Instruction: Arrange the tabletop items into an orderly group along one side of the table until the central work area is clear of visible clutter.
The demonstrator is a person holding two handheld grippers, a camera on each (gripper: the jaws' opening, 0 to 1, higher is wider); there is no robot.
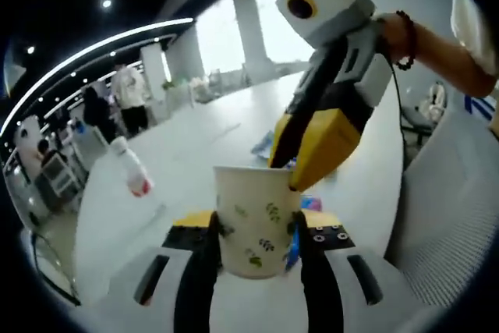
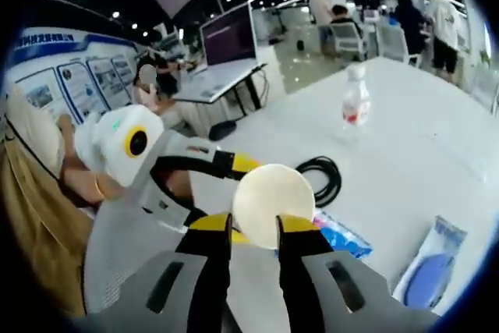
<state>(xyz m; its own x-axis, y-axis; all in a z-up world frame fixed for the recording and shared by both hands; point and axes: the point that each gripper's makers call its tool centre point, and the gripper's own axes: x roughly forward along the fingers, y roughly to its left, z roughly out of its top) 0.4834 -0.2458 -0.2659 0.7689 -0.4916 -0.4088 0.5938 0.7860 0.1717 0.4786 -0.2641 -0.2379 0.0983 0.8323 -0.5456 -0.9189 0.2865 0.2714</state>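
the left gripper (image 1: 257,243) is clasping a leaf-printed paper cup (image 1: 256,220) upright above the white table (image 1: 195,154), while the right gripper (image 2: 255,228) is pinching its rim, probably steadying it for a handover.

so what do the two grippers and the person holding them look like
Both grippers have black jaws with yellow blocks at the base on pale grey bodies. The right gripper carries a black cable, and a dark bead bracelet sits on the wrist behind it. Beside the left gripper, the person wears a tan garment.
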